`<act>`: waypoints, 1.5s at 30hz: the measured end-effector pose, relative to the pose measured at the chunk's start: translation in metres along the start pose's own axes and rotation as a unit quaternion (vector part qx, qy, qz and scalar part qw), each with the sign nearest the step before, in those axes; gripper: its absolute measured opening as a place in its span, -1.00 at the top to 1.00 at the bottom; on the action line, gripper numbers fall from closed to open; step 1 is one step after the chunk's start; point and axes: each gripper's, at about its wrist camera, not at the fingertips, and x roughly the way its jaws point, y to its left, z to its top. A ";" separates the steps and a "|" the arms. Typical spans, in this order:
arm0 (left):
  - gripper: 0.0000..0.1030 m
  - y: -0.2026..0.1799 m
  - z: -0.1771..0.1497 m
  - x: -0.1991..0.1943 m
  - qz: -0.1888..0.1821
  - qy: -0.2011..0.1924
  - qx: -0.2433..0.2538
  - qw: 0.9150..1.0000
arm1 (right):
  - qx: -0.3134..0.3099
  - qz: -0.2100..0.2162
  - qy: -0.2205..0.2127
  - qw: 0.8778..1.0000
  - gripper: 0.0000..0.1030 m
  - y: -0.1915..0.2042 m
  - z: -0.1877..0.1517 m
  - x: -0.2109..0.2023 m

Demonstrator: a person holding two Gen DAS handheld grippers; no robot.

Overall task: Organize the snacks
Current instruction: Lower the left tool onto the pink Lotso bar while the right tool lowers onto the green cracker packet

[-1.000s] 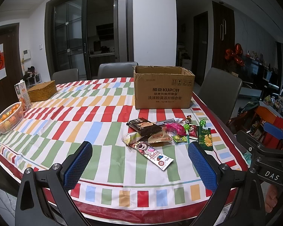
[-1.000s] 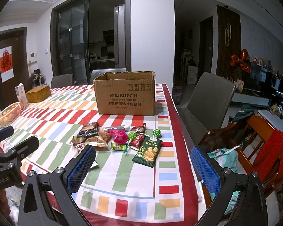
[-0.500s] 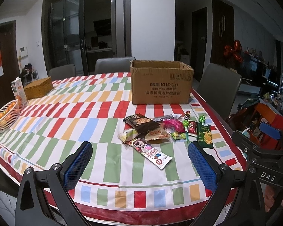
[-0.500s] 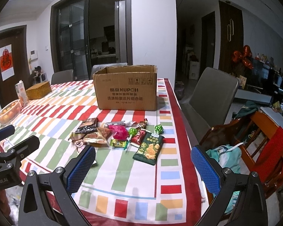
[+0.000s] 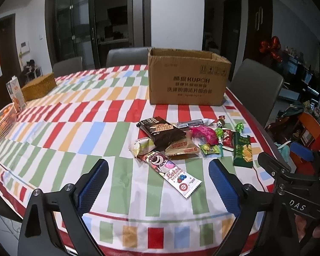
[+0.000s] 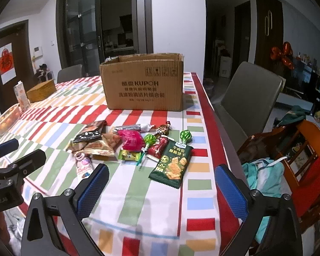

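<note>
The left gripper (image 5: 157,179), jaws apart and just narrowing, empty, faces the pink bear wrapper (image 5: 169,168), nearest it, long axis diagonal between jaws.

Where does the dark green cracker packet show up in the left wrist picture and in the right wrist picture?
Left wrist: green cracker packet lies right of centre, at the right end of the snack row.
Right wrist: near the centre, the nearest snack.
Shared landmark: the cardboard box stands behind the snacks in both.
</note>
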 end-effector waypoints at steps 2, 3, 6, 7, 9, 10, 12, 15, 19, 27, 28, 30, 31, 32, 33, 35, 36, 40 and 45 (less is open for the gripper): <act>-0.77 0.000 0.002 0.012 -0.001 0.010 -0.005 1.000 | 0.002 0.002 0.009 1.000 -0.89 -0.001 0.001 0.010; -0.74 -0.001 0.004 0.018 -0.001 0.017 -0.008 1.000 | 0.004 0.002 0.014 1.000 -0.88 -0.002 0.001 0.015; -0.67 -0.002 0.004 0.033 0.000 0.030 -0.013 0.999 | 0.007 0.003 0.029 1.000 -0.82 -0.004 0.001 0.029; -0.66 -0.003 0.004 0.039 0.000 0.036 -0.013 0.999 | 0.009 0.003 0.035 0.999 -0.80 -0.005 0.000 0.035; -0.61 -0.003 0.004 0.050 0.001 0.049 -0.015 0.999 | 0.013 0.003 0.045 0.999 -0.77 -0.007 0.000 0.045; -0.59 -0.003 0.003 0.057 0.002 0.057 -0.016 0.998 | 0.015 0.004 0.050 0.999 -0.74 -0.009 0.000 0.050; -0.57 -0.002 0.003 0.064 0.005 0.068 -0.018 0.998 | 0.019 0.005 0.060 0.998 -0.70 -0.011 0.000 0.060; -0.50 -0.002 0.002 0.079 0.007 0.085 -0.020 0.996 | 0.023 0.007 0.074 0.997 -0.65 -0.013 0.000 0.074; -0.41 -0.003 0.002 0.098 0.009 0.107 -0.020 0.994 | 0.027 0.010 0.092 0.995 -0.59 -0.016 -0.001 0.089; -0.27 -0.002 0.001 0.122 0.011 0.138 -0.024 0.990 | 0.035 0.007 0.111 0.993 -0.48 -0.019 0.005 0.111; -0.24 -0.001 0.001 0.124 0.012 0.139 -0.026 0.990 | 0.035 0.007 0.113 0.993 -0.45 -0.018 0.005 0.113; -0.18 0.000 0.001 0.127 0.012 0.142 -0.027 0.989 | 0.034 0.007 0.119 0.992 -0.41 -0.017 0.006 0.118; -0.16 0.000 0.000 0.129 0.012 0.145 -0.028 0.989 | 0.033 0.005 0.120 0.992 -0.39 -0.017 0.006 0.119; -0.14 0.000 -0.001 0.130 0.011 0.147 -0.028 0.989 | 0.033 0.003 0.120 0.992 -0.37 -0.017 0.007 0.120; -0.14 0.000 -0.001 0.132 0.008 0.150 -0.029 0.988 | 0.034 0.002 0.120 0.992 -0.37 -0.018 0.006 0.121; -0.09 0.000 -0.001 0.135 0.004 0.153 -0.030 0.988 | 0.033 -0.002 0.123 0.992 -0.33 -0.019 0.007 0.122; -0.09 0.000 -0.002 0.136 0.003 0.154 -0.031 0.988 | 0.031 -0.006 0.127 0.991 -0.32 -0.019 0.006 0.123; 0.00 0.002 -0.002 0.138 0.004 0.154 -0.035 0.987 | 0.018 -0.016 0.131 0.991 -0.22 -0.015 0.005 0.125; 0.21 0.005 -0.003 0.137 0.004 0.149 -0.034 0.988 | 0.008 -0.021 0.128 0.991 -0.04 -0.012 0.005 0.124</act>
